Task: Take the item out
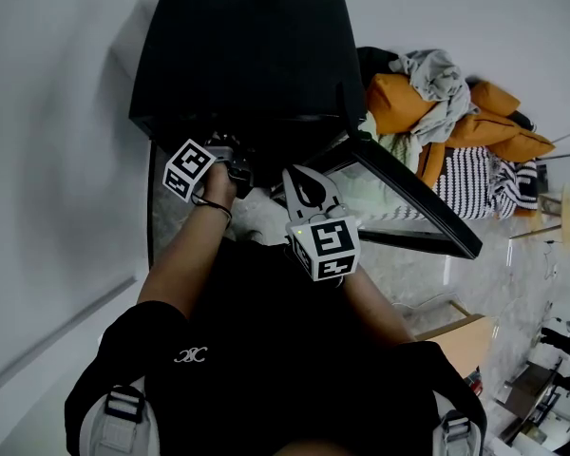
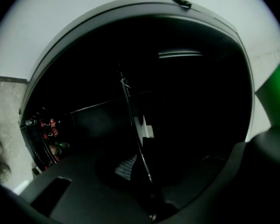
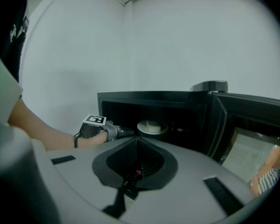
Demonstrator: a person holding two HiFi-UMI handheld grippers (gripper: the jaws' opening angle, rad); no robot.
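A black microwave [image 1: 237, 55] stands with its door [image 1: 408, 193] swung open to the right. Inside, the right gripper view shows a white plate [image 3: 149, 128] with a pale piece of food [image 3: 151, 124] on it. My left gripper [image 1: 239, 167] reaches into the cavity, and its tips [image 3: 115, 131] meet the plate's left rim. In the left gripper view the interior is dark; the plate [image 2: 143, 127] shows edge-on and runs down between the narrowly closed jaws of the left gripper [image 2: 148, 174]. My right gripper [image 1: 300, 177] hangs shut and empty in front of the opening [image 3: 137, 141].
A grey wall runs along the left and behind the microwave. To the right lie orange cushions and heaped clothes [image 1: 456, 112] and a striped cloth [image 1: 475, 183]. A cardboard box [image 1: 461, 335] sits on the marble floor at the lower right.
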